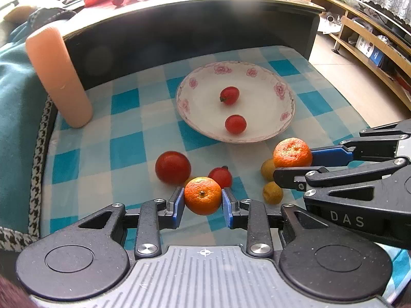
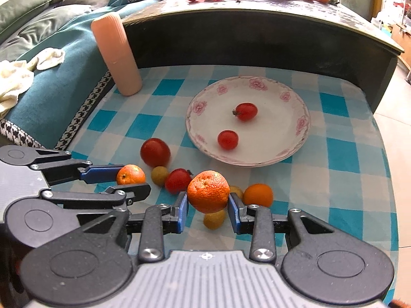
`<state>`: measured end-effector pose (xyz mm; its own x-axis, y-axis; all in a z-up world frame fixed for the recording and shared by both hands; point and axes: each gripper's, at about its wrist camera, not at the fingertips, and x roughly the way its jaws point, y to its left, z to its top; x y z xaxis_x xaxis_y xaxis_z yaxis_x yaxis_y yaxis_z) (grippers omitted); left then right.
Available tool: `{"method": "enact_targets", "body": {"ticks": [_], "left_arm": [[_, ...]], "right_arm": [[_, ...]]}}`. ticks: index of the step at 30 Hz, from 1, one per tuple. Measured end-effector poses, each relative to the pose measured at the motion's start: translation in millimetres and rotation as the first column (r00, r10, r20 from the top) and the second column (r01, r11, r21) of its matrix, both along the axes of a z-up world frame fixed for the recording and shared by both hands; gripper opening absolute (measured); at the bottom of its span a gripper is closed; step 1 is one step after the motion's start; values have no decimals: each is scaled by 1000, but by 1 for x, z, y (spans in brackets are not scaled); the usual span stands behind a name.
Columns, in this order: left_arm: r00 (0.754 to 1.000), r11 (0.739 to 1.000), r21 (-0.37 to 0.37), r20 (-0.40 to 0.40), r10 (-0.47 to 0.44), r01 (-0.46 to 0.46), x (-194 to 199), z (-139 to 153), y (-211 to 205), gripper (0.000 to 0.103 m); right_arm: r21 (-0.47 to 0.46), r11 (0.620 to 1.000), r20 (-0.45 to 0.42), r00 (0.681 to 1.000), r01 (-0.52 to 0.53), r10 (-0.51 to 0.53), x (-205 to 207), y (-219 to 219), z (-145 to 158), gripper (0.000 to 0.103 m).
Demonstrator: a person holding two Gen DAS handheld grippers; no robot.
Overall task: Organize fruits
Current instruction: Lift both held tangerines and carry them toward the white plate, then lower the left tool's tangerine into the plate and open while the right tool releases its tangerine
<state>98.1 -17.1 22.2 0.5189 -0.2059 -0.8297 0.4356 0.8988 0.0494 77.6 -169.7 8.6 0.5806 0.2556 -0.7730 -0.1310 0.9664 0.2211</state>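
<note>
My left gripper (image 1: 203,201) is shut on a small orange (image 1: 203,195) low over the checked cloth; it shows from the side in the right wrist view (image 2: 129,177). My right gripper (image 2: 208,202) is shut on a larger orange (image 2: 208,191), also seen in the left wrist view (image 1: 292,156). A white flowered plate (image 1: 267,125) holds two small tomatoes (image 1: 230,95) (image 1: 235,124). On the cloth lie a big tomato (image 1: 173,166), a small tomato (image 1: 221,177), a third orange (image 2: 258,195) and yellow-green fruits (image 1: 272,193).
A peach ribbed cylinder (image 1: 59,77) stands at the cloth's back left. A dark table (image 1: 195,25) rises behind the plate with more fruit on top. A teal sofa (image 2: 59,71) lies left. The cloth's edge drops to the floor on the right.
</note>
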Motion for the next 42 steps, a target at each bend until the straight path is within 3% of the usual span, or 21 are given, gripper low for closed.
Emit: {"method": "enact_targets", "body": {"ticks": [28, 42], "left_arm": [[999, 1000, 16, 36, -21, 20, 63, 16, -43, 37], [1000, 999, 27, 7, -18, 18, 97, -6, -55, 37]], "right_arm": [[-2, 996, -3, 996, 93, -93, 66, -42, 13, 47], [-3, 994, -47, 993, 110, -110, 103, -55, -9, 47]]}}
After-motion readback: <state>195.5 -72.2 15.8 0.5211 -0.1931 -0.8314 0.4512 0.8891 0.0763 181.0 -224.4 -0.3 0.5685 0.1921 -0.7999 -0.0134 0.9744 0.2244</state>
